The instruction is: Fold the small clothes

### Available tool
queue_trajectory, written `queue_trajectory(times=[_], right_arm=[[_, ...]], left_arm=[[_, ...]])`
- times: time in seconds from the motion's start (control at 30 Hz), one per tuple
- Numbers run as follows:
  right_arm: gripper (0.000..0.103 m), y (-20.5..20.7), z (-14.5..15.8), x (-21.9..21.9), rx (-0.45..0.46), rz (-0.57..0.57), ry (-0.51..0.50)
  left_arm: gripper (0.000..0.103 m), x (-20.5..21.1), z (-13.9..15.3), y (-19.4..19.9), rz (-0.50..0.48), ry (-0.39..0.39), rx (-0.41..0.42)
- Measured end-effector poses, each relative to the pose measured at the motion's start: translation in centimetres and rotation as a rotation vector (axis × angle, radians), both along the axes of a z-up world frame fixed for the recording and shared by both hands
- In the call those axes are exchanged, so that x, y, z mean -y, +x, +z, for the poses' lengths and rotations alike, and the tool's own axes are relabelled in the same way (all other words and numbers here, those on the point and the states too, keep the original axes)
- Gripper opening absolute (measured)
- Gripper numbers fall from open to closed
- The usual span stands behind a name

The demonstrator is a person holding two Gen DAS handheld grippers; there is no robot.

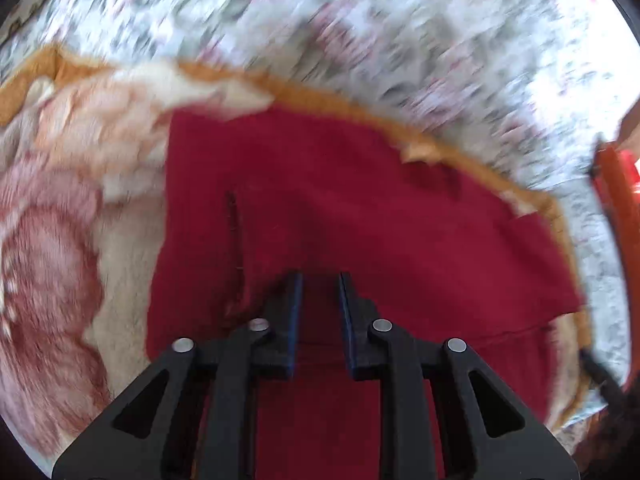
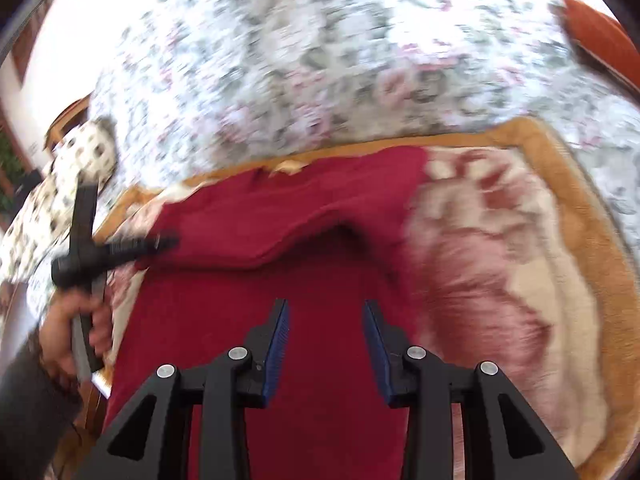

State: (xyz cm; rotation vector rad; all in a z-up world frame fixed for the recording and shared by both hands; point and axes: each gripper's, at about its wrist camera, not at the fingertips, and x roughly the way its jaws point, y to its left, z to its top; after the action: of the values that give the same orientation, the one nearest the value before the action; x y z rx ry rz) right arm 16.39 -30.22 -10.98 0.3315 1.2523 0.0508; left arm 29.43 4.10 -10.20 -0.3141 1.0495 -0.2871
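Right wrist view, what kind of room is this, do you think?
Probably a bedroom at home: a floral bedspread covers a bed, with a plush orange-bordered blanket laid on top and a red garment spread on it.

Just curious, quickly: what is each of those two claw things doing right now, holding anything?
Left gripper: open, empty, above the red garment.
Right gripper: open, empty.

Left hand-held gripper (image 1: 319, 280) jaws slightly apart; right hand-held gripper (image 2: 325, 307) wider, seemingly empty.
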Motion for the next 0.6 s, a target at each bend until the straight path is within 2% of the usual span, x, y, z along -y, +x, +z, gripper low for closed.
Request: queue_trajectory(times=[0.03, 0.1, 0.23, 0.3, 0.4, 0.5, 0.53, 0.6], right_arm=[[0.036, 0.6, 0.2, 1.3, 0.01, -0.023, -0.03], [0.036, 1.9, 0.8, 3.0, 0.054, -0.013, -0.062], [0.033, 6.2, -0.2, 2.0, 0.107, 0.201, -0.054], [0.032, 7.7, -1.5, 1.8, 0.085, 0.264, -0.032], [0.032, 9.2, -3.8, 1.0, 0.044, 0.347, -0.023], [0.031, 9.8, -9.3, 0.6, -0.128, 0.437, -0.106], [0.031, 9.8, -9.4, 1.0, -0.094, 0.429, -0.085], [0.029, 9.9, -7.7, 2.1, -0.06, 0.351, -0.066]], left_arm=[[0.013, -0.6, -0.1, -0.2, 0.016, -0.04, 0.028], [0.012, -1.2, -0.3, -0.3, 0.039, -0.072, 0.018], [0.011, -0.7, 0.1, -0.3, 0.03, -0.026, 0.036], [0.006, -0.7, 0.0, -0.1, 0.036, -0.005, 0.039], [0.003, -1.3, -0.4, 0.2, 0.044, -0.025, 0.038], [0.003, -1.7, -0.8, -0.3, 0.045, -0.038, 0.04], [0.003, -1.7, -0.8, -0.3, 0.047, -0.039, 0.04], [0.003, -1.9, -0.9, -0.3, 0.056, -0.051, 0.033]])
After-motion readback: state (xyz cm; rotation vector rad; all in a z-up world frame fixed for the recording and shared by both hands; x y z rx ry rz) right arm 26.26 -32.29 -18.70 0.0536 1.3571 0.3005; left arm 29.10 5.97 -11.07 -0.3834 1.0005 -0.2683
